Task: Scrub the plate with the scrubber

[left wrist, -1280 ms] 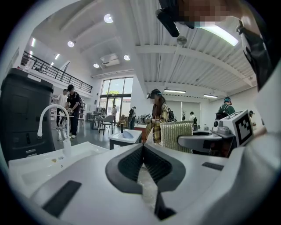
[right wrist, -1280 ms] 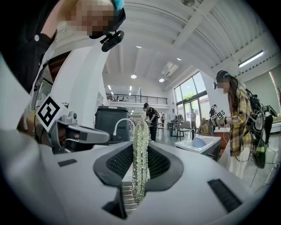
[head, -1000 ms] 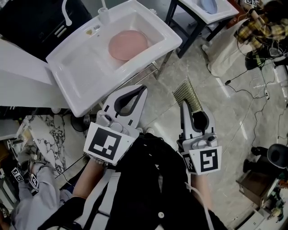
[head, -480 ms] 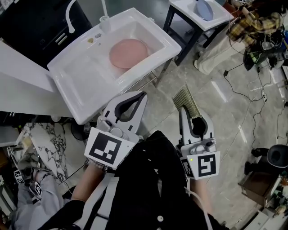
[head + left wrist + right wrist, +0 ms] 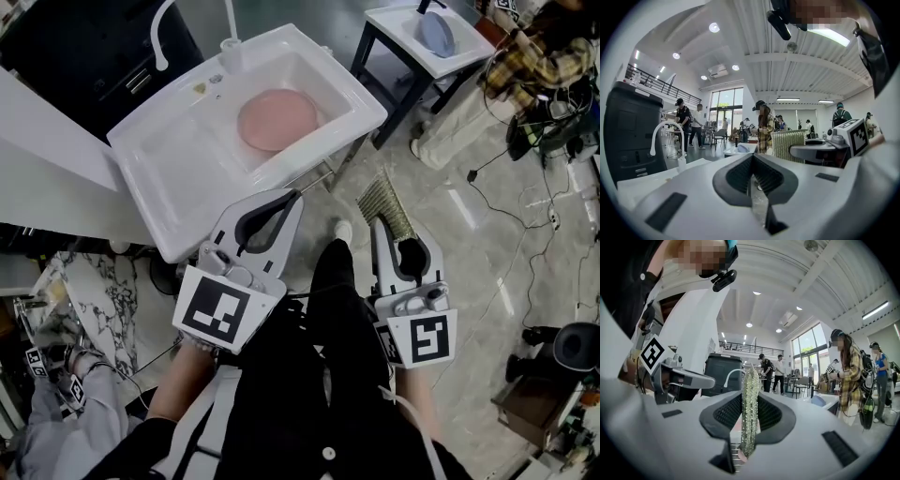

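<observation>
A round pink plate (image 5: 278,119) lies in the basin of the white sink (image 5: 178,178), up and left in the head view. My left gripper (image 5: 298,195) hangs below the sink's front edge, its jaws shut with nothing between them (image 5: 751,161). My right gripper (image 5: 378,225) is over the floor, right of the left one, and is shut on a flat green scrubber (image 5: 386,200). The scrubber (image 5: 749,404) stands upright between the right jaws and sticks out past their tips. Both grippers are well short of the plate.
A white faucet (image 5: 161,33) rises at the sink's back edge. A second small sink table (image 5: 410,36) with a blue plate (image 5: 437,33) stands at the upper right, beside a person in a plaid shirt (image 5: 534,56). Cables (image 5: 525,202) cross the tiled floor.
The sink and plate have slid a little to the right in the head view. A shoe now shows between the two grippers. Both grippers stay shut, the scrubber still in the right one.
</observation>
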The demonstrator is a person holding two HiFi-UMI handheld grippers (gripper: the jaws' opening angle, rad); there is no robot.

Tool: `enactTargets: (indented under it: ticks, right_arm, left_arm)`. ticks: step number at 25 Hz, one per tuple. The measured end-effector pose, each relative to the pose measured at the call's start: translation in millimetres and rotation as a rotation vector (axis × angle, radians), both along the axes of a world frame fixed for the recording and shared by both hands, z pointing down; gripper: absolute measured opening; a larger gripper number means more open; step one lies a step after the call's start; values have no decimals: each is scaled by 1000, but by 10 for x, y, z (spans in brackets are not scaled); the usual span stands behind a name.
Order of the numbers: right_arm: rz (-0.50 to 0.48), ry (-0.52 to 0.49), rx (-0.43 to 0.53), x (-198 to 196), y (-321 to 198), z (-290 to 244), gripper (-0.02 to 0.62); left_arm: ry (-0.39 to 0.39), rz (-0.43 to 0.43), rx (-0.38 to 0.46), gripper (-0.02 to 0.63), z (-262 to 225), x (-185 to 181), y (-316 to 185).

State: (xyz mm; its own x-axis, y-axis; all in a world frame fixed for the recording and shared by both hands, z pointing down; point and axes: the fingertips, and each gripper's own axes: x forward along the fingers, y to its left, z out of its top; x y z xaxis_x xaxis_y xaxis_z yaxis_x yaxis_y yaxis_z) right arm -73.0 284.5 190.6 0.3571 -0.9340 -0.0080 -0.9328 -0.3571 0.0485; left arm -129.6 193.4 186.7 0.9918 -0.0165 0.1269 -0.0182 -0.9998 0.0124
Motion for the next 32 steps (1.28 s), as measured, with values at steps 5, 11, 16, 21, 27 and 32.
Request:
enactTargets:
  ticks: [5,11,16,21,27,32]
  right_arm:
    - [-83,-2,5,292,-285,39,81]
    - [-184,-23,-44,918,-668,80,81]
    - [-302,15,-50,1476,-1102,53,80]
    - [-406,-6,-61,1915,-1533,53,81]
    - [-554,-8,-92,2214,-1992,91,81]
    - [-684,-6,-133,2326,-2309,156,81]
  left_arm:
    - [0,-85,7,0,13,195,-231]
    - [-22,-236,-14,0,17,608,-626]
    - [-15,-349,-26,0,-7,1004,-960]
    - [-21,-473,-50,0,-4,1317,-1282]
    - [-3,-648,-69,0,-35,1459,-1613]
    - [7,-800,-92,0,-4,1464,-1764]
